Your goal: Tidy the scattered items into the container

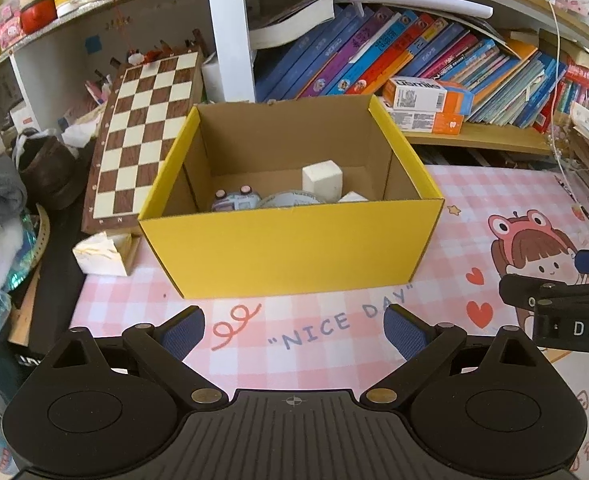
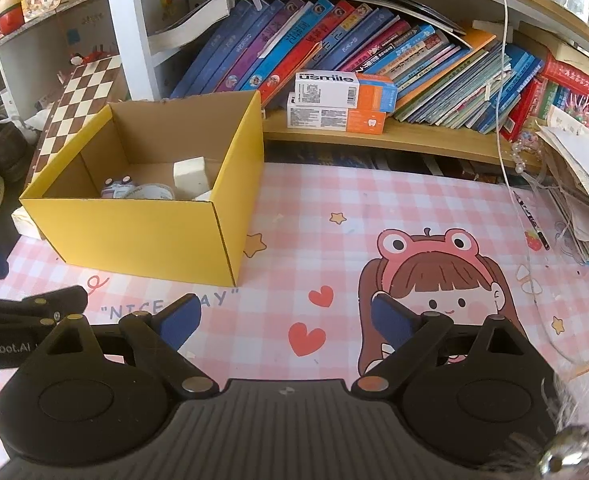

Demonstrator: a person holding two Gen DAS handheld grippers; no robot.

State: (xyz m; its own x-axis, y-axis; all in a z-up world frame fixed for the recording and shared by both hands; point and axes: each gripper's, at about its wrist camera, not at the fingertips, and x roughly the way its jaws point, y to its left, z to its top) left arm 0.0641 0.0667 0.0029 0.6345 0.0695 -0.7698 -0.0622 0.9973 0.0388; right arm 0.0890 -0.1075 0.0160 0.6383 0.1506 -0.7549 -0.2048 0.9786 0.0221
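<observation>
A yellow cardboard box [image 1: 286,248] stands open on the pink checked mat; it also shows in the right wrist view [image 2: 142,236]. Inside lie a white block [image 1: 321,176], a roll of tape [image 1: 290,199] and a small purple toy [image 1: 234,199]; the block [image 2: 189,175] shows in the right wrist view too. My left gripper [image 1: 294,330] is open and empty, just in front of the box. My right gripper [image 2: 284,322] is open and empty over the mat, right of the box. The right gripper's side [image 1: 566,300] shows at the left view's right edge.
A chessboard [image 1: 142,132] leans left of the box, with a small white carton [image 1: 102,256] at its foot. Bookshelves with books [image 2: 374,48] and toothpaste boxes [image 2: 342,100] stand behind. Stacked papers [image 2: 582,192] and a pencil [image 2: 532,220] lie at the right.
</observation>
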